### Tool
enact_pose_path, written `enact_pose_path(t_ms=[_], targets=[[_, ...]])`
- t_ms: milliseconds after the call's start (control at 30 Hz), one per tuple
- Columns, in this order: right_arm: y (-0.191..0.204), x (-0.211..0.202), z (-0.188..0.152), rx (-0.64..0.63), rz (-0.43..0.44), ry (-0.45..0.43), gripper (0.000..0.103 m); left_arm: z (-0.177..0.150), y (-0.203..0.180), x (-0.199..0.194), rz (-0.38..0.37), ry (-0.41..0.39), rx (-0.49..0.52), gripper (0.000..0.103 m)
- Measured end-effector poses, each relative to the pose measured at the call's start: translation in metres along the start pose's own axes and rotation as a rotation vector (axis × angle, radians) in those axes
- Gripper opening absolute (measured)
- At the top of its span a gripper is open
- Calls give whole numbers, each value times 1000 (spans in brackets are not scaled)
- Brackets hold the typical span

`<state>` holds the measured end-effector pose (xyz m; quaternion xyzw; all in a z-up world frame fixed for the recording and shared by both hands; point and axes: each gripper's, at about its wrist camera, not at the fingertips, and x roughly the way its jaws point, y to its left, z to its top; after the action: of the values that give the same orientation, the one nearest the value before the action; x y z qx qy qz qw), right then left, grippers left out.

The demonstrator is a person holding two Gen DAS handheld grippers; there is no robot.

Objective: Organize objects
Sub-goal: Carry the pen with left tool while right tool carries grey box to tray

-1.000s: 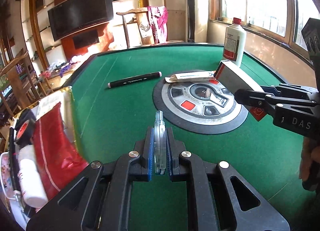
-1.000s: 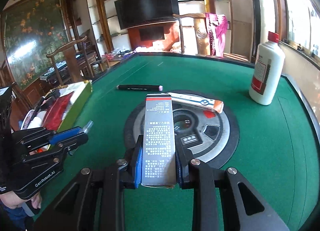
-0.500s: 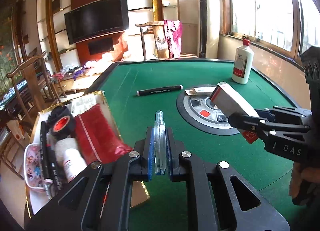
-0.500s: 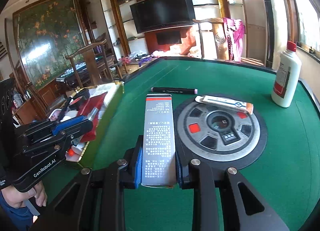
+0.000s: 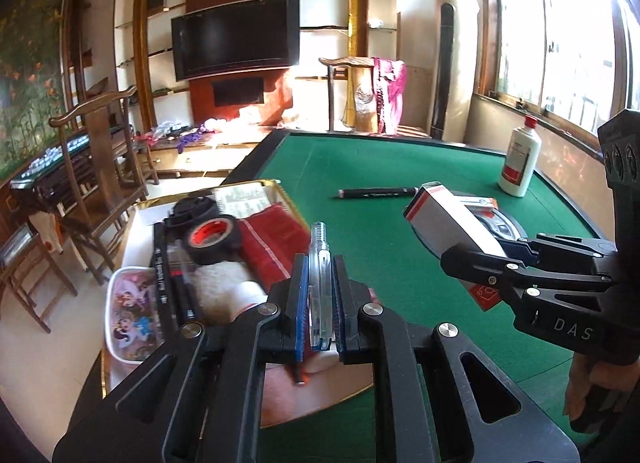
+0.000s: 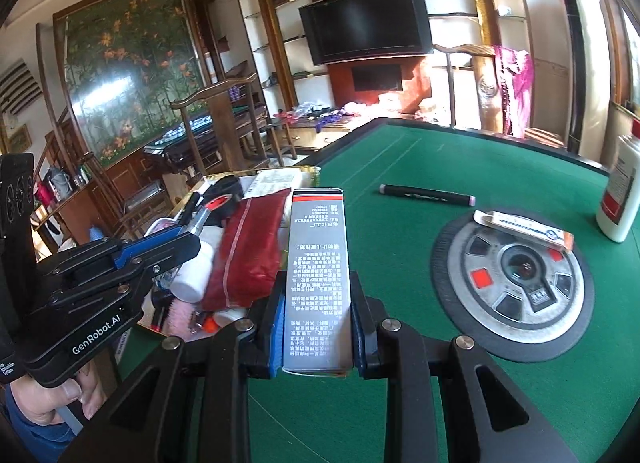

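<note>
Room: living room with a dark TV, wooden chairs, a floral mural and windows.
Surface: green felt table with a round centre console; a black marker and white bottle lie on it.
Left gripper: tilted downward over the gold-rimmed tray, fingers clamped on a clear pen.
Right gripper: tilted downward, fingers clamped on an upright grey carton beside the tray.
Writing: "GenRobot.AI" on the left gripper, "DAS" on the right; carton text too small to read.
</note>
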<state>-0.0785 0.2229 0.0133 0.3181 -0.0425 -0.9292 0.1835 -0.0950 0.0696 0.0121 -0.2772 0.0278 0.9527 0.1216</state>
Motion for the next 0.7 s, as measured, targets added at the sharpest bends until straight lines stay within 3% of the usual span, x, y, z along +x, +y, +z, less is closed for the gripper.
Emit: enact_pose_path(t_ms=[700], targets=[[84, 92, 46, -144, 59, 117, 26, -22, 87, 15, 66, 49, -135, 10]])
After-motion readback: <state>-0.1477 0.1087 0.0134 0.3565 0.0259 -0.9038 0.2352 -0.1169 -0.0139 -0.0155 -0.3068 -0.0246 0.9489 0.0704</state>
